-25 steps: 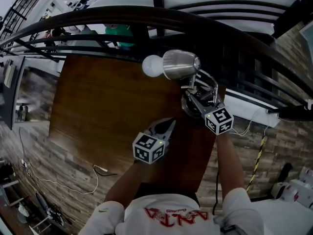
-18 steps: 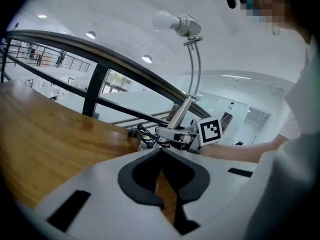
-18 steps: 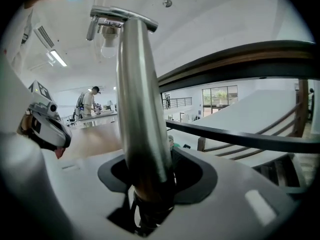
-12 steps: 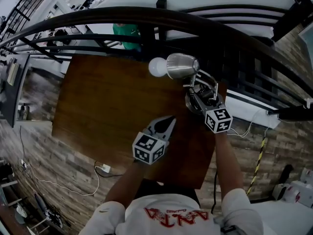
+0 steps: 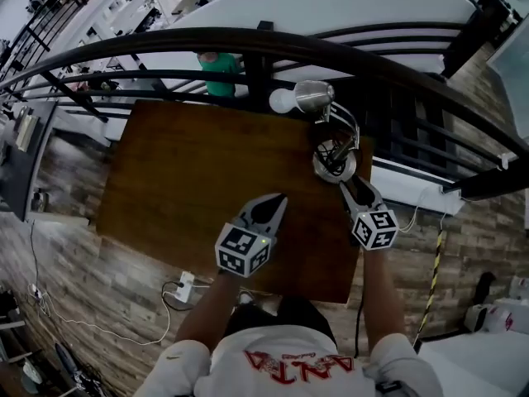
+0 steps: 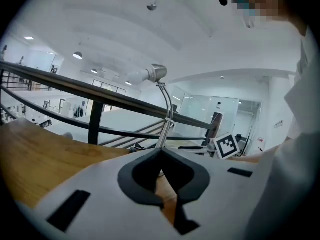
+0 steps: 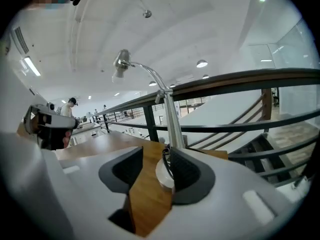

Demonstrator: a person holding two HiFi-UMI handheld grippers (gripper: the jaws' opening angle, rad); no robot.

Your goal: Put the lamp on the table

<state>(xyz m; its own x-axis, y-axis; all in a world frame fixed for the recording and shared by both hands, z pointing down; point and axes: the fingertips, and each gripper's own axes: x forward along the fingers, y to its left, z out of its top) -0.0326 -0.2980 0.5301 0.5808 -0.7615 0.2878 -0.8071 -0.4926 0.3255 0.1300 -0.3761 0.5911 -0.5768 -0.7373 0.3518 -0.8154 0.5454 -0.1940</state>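
The lamp stands upright on the wooden table (image 5: 190,180) near its far right corner. It has a round base (image 5: 334,164), a bent stem and a silver shade (image 5: 312,96) with a white bulb (image 5: 283,100). My right gripper (image 5: 354,190) is just short of the base and clear of it; its jaws are closing with nothing pressed between them. In the right gripper view the base (image 7: 161,176) lies just past the gripper (image 7: 156,166). My left gripper (image 5: 269,209) hovers shut and empty over the table's middle; from the left gripper (image 6: 161,156) the shade (image 6: 158,73) shows ahead.
A dark railing (image 5: 248,44) runs right behind the table's far edge, close to the lamp. A white power strip (image 5: 183,288) and cable lie on the floor at the table's near left. A person in a green top (image 5: 216,63) stands beyond the railing.
My right gripper has let go of the lamp's base and drawn back toward me. The lamp stays standing at the far right corner. The left gripper has hardly moved.
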